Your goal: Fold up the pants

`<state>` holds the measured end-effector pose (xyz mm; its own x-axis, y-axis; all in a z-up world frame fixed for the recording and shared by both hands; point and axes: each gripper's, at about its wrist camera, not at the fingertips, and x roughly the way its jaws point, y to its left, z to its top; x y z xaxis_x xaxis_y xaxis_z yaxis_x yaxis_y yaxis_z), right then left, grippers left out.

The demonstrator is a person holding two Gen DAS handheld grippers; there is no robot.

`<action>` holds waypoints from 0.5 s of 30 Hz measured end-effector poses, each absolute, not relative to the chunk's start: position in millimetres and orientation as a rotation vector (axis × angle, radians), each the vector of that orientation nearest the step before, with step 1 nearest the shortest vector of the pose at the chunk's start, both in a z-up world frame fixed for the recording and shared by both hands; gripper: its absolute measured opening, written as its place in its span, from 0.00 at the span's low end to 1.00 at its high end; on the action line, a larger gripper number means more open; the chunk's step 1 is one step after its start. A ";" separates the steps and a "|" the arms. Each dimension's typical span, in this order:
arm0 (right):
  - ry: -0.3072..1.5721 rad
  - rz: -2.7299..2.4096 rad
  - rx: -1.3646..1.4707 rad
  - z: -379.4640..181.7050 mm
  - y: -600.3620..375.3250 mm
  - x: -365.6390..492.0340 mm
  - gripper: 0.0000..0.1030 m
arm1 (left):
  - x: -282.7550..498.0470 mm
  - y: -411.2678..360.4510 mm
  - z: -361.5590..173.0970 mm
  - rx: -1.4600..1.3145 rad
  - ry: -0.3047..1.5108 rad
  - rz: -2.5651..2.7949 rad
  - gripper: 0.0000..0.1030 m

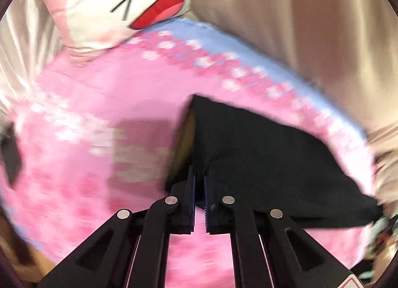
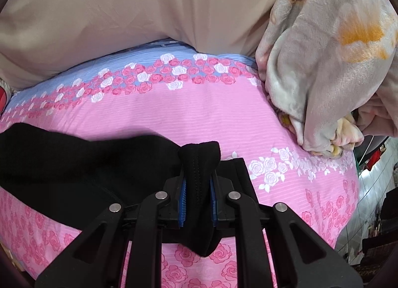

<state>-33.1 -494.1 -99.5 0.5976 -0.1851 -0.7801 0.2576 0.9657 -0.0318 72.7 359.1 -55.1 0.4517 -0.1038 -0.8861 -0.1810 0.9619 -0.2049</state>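
The black pants (image 1: 261,153) lie on a pink rose-print bedsheet (image 1: 99,104). In the left wrist view, my left gripper (image 1: 199,176) is shut on an edge of the pants and holds it lifted, with a tan underside showing beneath; the view is motion-blurred. In the right wrist view, my right gripper (image 2: 197,178) is shut on a bunched end of the pants (image 2: 74,161), black cloth sticking out above and below the blue pads. The rest of the pants spreads to the left over the sheet (image 2: 186,114).
A white and pink cat-face pillow (image 1: 119,2) lies at the far left of the bed. A beige curtain (image 2: 124,9) hangs behind the bed. A grey floral blanket (image 2: 323,59) is piled at the right. The bed's right edge (image 2: 353,188) drops to a tiled floor.
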 end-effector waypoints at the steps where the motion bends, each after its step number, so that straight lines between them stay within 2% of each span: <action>1: 0.917 -0.257 0.083 -107.9 -494.1 -32.2 0.14 | 74.2 360.9 -68.4 -0.243 1.150 0.058 0.06; 3: 0.969 -0.259 0.092 -128.0 -495.9 -30.5 0.14 | 81.3 361.2 -102.2 -0.196 1.241 0.099 0.08; 5: 0.990 -0.278 0.106 -141.5 -497.9 -31.3 0.20 | 80.9 357.7 -128.6 -0.206 1.254 0.155 0.14; 7: 0.974 -0.314 0.117 -142.4 -499.1 -35.8 0.29 | 75.4 357.9 -126.8 -0.252 1.206 0.218 0.19; 9: 0.951 -0.347 0.117 -134.7 -500.7 -45.0 0.47 | 68.9 356.5 -113.8 -0.270 1.177 0.291 0.23; 10: 0.936 -0.358 0.124 -129.9 -502.6 -52.2 0.52 | 65.9 353.1 -105.2 -0.230 1.168 0.347 0.35; 11: 0.924 -0.367 0.130 -126.6 -504.9 -58.1 0.62 | 61.8 350.9 -95.6 -0.178 1.158 0.415 0.45; 12: 0.905 -0.390 0.136 -121.5 -508.3 -68.5 0.70 | 54.7 345.4 -80.4 -0.101 1.128 0.503 0.59; 14: 0.873 -0.441 0.183 -115.4 -520.2 -90.5 0.79 | 47.9 331.5 -59.3 0.000 1.068 0.577 0.61; 15: 0.862 -0.457 0.226 -114.3 -526.3 -98.3 0.79 | 46.5 323.0 -49.0 0.040 1.039 0.585 0.60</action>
